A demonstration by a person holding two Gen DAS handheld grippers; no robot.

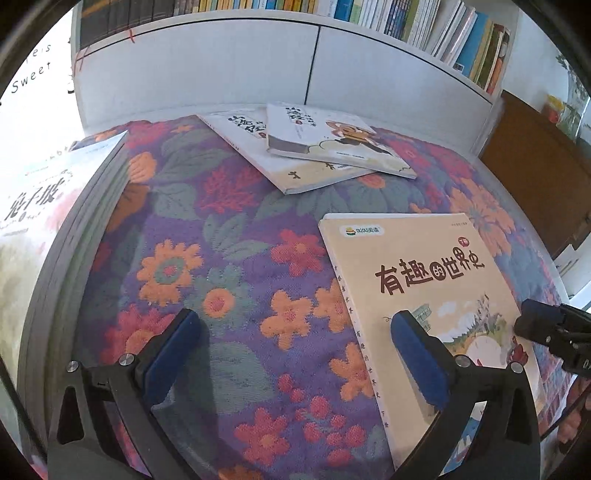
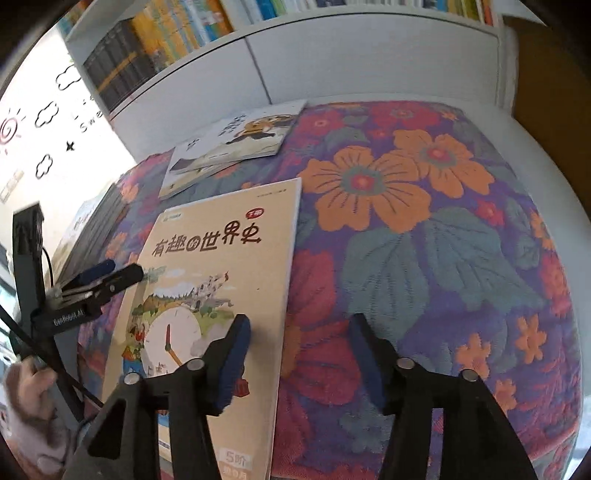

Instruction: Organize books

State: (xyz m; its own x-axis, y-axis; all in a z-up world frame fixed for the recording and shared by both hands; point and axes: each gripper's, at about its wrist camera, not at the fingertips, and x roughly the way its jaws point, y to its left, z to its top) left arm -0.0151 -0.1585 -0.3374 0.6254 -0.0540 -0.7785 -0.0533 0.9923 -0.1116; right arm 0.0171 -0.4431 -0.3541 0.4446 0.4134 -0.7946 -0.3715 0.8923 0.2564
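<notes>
A tan book (image 1: 424,295) with brown title lettering and a clock picture lies flat, cover up, on the floral cloth (image 1: 221,258). My left gripper (image 1: 295,332) is open wide; its right finger hangs over the book's spine side and its left finger over bare cloth. In the right wrist view the same tan book (image 2: 221,277) lies under my right gripper (image 2: 299,347), which is open. Its left finger is above the cover, and the book's right edge runs between the fingers. Nothing is gripped. Each view shows the other gripper: right gripper (image 1: 543,325), left gripper (image 2: 120,271).
Two white picture books (image 1: 314,147) lie overlapped at the cloth's far edge. A stack of books (image 1: 55,221) sits at the left. Behind stands a white cabinet (image 1: 221,66) with a shelf of upright books (image 1: 424,22). Brown wooden furniture (image 1: 535,177) is at the right. A hand (image 2: 29,387) shows low left.
</notes>
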